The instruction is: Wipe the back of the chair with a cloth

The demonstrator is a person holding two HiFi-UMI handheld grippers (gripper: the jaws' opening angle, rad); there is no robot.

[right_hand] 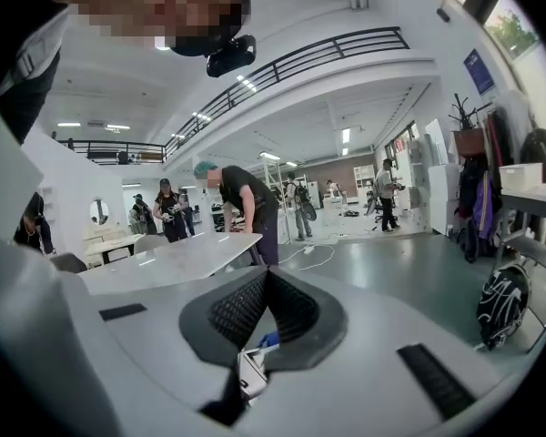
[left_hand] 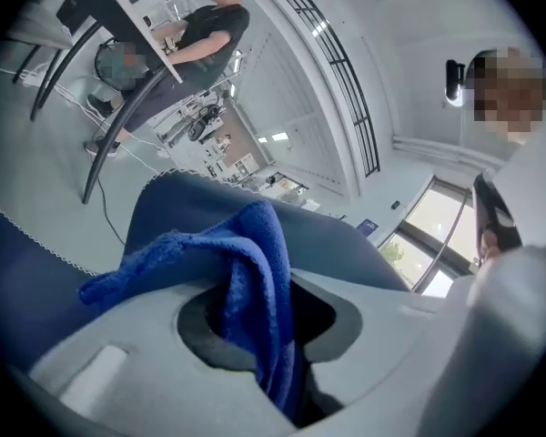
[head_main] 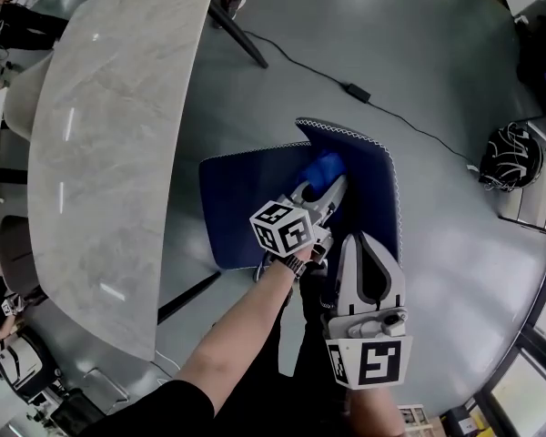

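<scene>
A dark blue chair stands beside the table, its seat (head_main: 241,198) to the left and its upright back (head_main: 380,185) to the right. My left gripper (head_main: 330,188) is shut on a blue cloth (head_main: 324,169) and holds it against the inner face of the chair back. In the left gripper view the cloth (left_hand: 246,262) hangs bunched out of the shut jaws, with the chair back (left_hand: 328,235) right behind it. My right gripper (head_main: 358,241) sits close behind the left one, beside the chair back's edge. Its jaws are shut, with nothing between the fingertips (right_hand: 267,279).
A long pale marble table (head_main: 109,135) runs along the left, with a dark leg (head_main: 241,39) beyond the chair. A black cable with a power brick (head_main: 355,90) crosses the grey floor. A black helmet (head_main: 512,155) lies at the right by shelving. People stand in the background (right_hand: 241,198).
</scene>
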